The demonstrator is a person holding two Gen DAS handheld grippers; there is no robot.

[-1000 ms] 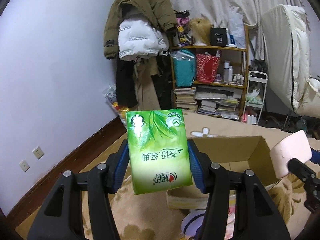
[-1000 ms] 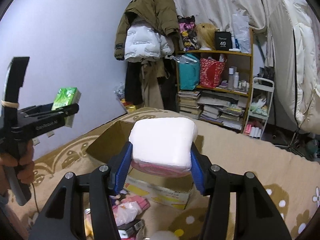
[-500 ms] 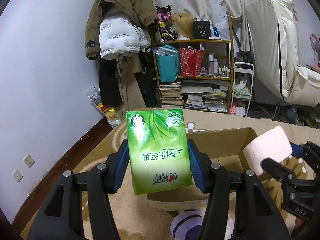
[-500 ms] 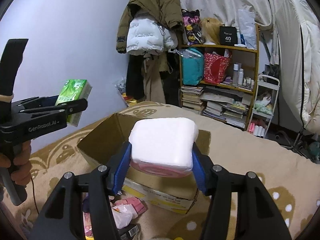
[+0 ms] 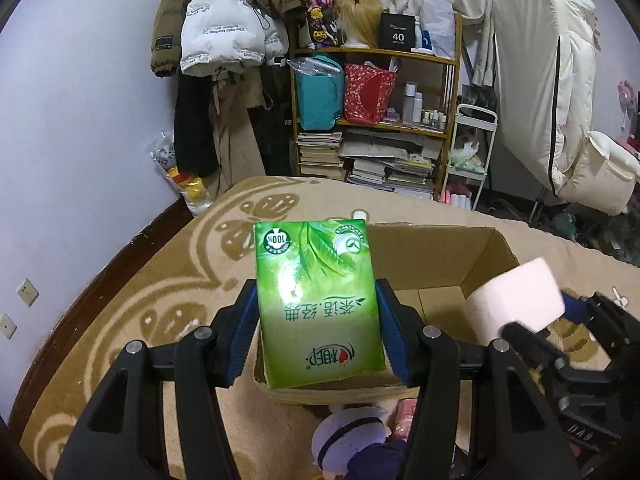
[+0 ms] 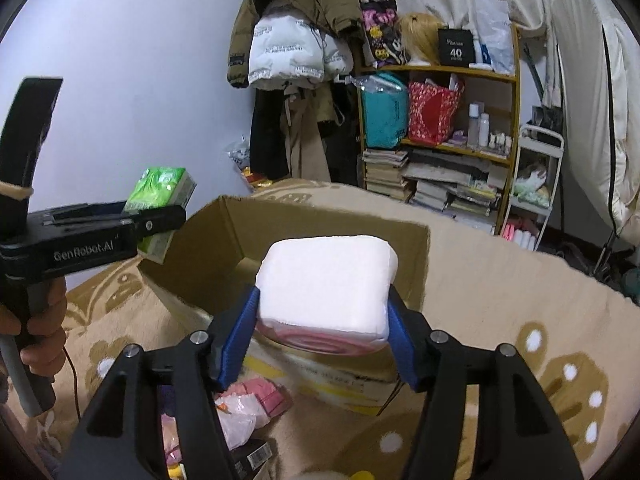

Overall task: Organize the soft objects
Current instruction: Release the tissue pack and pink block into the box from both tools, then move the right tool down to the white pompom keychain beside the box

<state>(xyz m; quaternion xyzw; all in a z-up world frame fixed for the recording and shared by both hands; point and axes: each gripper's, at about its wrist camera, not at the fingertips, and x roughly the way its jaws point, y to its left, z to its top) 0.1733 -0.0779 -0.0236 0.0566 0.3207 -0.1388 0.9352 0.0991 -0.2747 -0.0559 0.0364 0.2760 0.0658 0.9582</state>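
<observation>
Left gripper [image 5: 316, 328] clamped on a green tissue pack [image 5: 318, 304], blue pads pressing both long sides, pack upright with print upside down, held in the air over the near-left edge of the cardboard box [image 5: 436, 264]. Right gripper [image 6: 322, 316] closed on a white tissue pack [image 6: 326, 284] with pink wrapper showing underneath, squeezed between its pads, held above the box's near wall. From the left camera the white pack sits to the right of the green one, apart, not touching. Person's left hand [image 6: 38, 332] grips the left gripper's handle. Below the grippers, on the tan patterned carpet [image 5: 160, 292], a purple plush toy [image 5: 352, 440] and pink soft packets [image 6: 260, 396] lie just in front of the box. Box is open, flaps up, what shows of its inside is bare. Farther back: wooden bookshelf [image 6: 440, 120] with books, teal and red bags, bottles; coats [image 5: 224, 32] hanging left of it; white cart [image 5: 472, 148] to the right; cream quilt [image 5: 560, 100] at far right
</observation>
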